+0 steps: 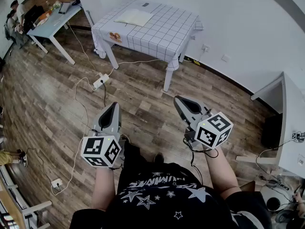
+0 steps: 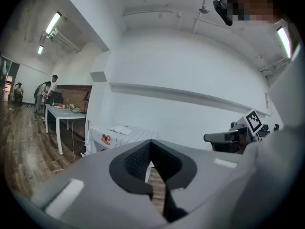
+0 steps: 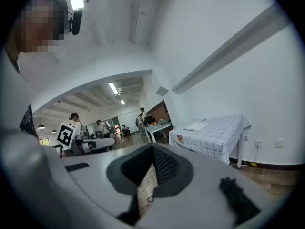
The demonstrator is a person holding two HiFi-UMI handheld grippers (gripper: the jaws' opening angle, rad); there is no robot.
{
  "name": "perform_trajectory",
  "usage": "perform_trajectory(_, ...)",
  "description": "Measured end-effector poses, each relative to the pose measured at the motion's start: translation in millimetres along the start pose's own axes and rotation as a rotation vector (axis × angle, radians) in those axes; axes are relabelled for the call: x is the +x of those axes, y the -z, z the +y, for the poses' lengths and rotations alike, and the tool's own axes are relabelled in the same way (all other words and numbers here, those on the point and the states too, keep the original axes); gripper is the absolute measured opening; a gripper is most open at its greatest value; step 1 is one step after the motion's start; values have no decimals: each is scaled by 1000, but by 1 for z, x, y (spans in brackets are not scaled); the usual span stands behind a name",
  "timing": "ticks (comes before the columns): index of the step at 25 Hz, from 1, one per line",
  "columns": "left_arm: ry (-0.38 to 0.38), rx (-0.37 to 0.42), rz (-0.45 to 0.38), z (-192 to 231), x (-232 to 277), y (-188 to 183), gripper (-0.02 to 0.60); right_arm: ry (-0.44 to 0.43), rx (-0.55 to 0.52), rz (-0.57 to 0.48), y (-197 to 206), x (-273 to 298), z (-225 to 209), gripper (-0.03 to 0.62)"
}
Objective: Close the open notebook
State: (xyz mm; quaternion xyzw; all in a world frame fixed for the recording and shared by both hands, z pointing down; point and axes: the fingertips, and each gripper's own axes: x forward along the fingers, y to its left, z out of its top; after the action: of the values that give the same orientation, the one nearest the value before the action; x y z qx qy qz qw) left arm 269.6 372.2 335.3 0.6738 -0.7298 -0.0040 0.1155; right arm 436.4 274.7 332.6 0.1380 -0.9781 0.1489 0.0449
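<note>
Head view: the person stands on a wood floor (image 1: 57, 99) and holds both grippers out in front, nearly level. The left gripper (image 1: 113, 104) and right gripper (image 1: 178, 99) are both empty. Well ahead of them stands a table (image 1: 162, 32) with a checked cloth. The notebook (image 1: 135, 17) lies open on its far part. A power strip (image 1: 101, 81) lies on the floor between the table and the left gripper.

Left gripper view: the left gripper (image 2: 150, 142) has its jaws together at the tips, with nothing between them. The notebook (image 2: 120, 130) lies open on the table (image 2: 125, 138), far beyond them. The right gripper (image 2: 224, 137) shows at the right.

Right gripper view: the right gripper (image 3: 153, 147) also has its jaws pressed together on nothing. The notebook (image 3: 196, 126) lies open on the table (image 3: 217, 140), off to the right and well apart.
</note>
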Motion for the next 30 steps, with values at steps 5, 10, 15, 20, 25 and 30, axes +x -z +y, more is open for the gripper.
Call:
perform_trajectory(5, 16, 3, -17, -9, -9, -4, 8, 2, -37, 6, 0, -6, 11, 14)
perform_trajectory(10, 3, 10, -33, -14, -12, -8, 8, 1, -55, 17, 1, -8, 16, 14)
perform_trajectory(15, -3, 32, -39, -13, -9, -8, 8, 8, -41, 6, 0, -4, 14, 14)
perform_trajectory(20, -2, 67, -57, -15, -8, -14, 8, -1, -56, 3, -6, 8, 19, 14)
perform_trajectory(25, 15, 77, -59, -13, 2, -17, 8, 24, -61, 5, -9, 28, 17, 14)
perform_trajectory(30, 43, 62, -71, 0, 20, -21, 8, 33, -39, -3, -8, 46, 10, 15)
